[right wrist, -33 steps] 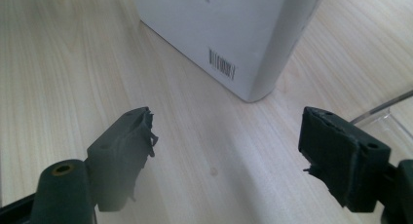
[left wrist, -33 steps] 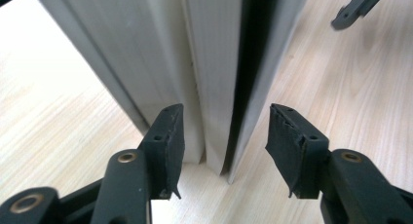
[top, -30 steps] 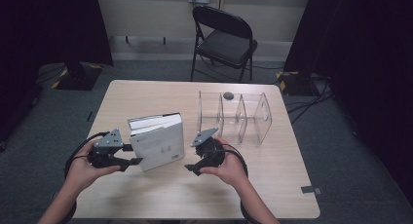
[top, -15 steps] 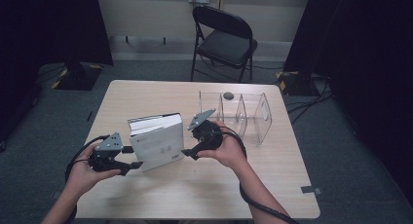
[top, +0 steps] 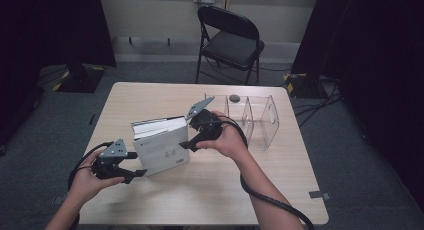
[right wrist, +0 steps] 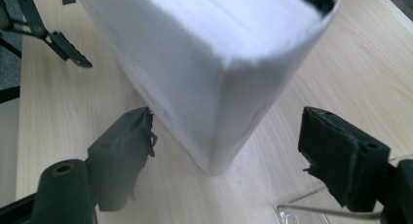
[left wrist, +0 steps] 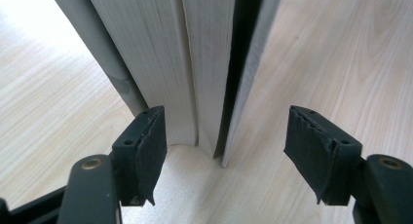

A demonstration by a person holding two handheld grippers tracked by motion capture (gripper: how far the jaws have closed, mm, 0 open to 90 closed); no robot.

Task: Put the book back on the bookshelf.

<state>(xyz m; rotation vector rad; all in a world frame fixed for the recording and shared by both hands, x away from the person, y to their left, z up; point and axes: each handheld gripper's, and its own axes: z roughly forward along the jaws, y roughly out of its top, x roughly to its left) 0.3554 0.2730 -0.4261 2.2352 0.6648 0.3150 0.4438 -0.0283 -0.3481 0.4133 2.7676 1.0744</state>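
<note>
A thick white book (top: pixel 159 146) stands upright on the wooden table (top: pixel 210 190), pages fanned slightly. My left gripper (top: pixel 137 164) sits low at its near left corner. In the left gripper view its jaws (left wrist: pixel 229 151) have just been opening; the book's page edge (left wrist: pixel 160 63) lies just ahead between the pads (left wrist: pixel 146 141), untouched. My right gripper (top: pixel 186 136) hovers at the book's right side. In the right gripper view its jaws (right wrist: pixel 226 151) stand open on either side of the book's spine corner (right wrist: pixel 209 63), pads clear of it.
A clear acrylic divider rack (top: pixel 252 117) stands just right of the right hand, its edge (right wrist: pixel 321 212) near that gripper. A small dark object (top: pixel 234 97) lies behind it. A folding chair (top: pixel 230 40) stands beyond the table. The left gripper (right wrist: pixel 48 34) shows past the book.
The right hand has risen from the table and moved up to the book's right edge. The left hand has stayed put, slightly lower in view, with its jaws wider apart.
</note>
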